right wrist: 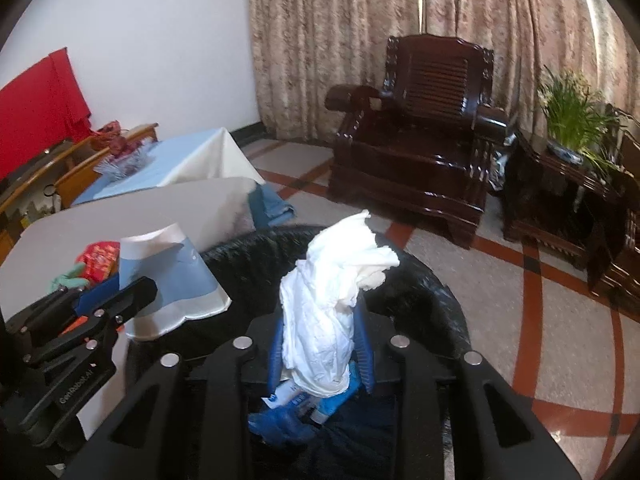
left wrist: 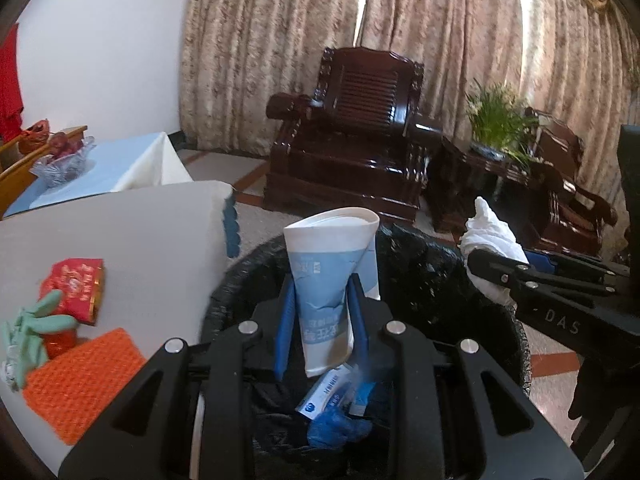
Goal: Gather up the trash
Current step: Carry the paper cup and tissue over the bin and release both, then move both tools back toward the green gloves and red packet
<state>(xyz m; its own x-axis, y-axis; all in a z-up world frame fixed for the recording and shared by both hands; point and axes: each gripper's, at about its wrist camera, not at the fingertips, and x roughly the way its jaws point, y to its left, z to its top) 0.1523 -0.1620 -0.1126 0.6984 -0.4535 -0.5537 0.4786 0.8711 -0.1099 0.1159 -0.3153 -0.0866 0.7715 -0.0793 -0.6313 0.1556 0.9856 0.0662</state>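
Observation:
My left gripper (left wrist: 320, 312) is shut on a blue-and-white paper wrapper (left wrist: 332, 264) and holds it upright over the black-lined trash bin (left wrist: 420, 264). My right gripper (right wrist: 322, 344) is shut on a crumpled white tissue (right wrist: 332, 292) over the same bin (right wrist: 424, 292). In the left wrist view the right gripper (left wrist: 492, 276) shows at the right with the tissue (left wrist: 488, 232). In the right wrist view the left gripper (right wrist: 120, 296) shows at the left with the wrapper (right wrist: 172, 280). Blue trash and a small carton (left wrist: 328, 396) lie inside the bin.
A white table (left wrist: 120, 232) stands left of the bin with a red packet (left wrist: 76, 284), a green glove (left wrist: 32, 324) and an orange cloth (left wrist: 80, 380). A dark wooden armchair (left wrist: 352, 136), a side table with a plant (left wrist: 496, 120) and curtains stand behind.

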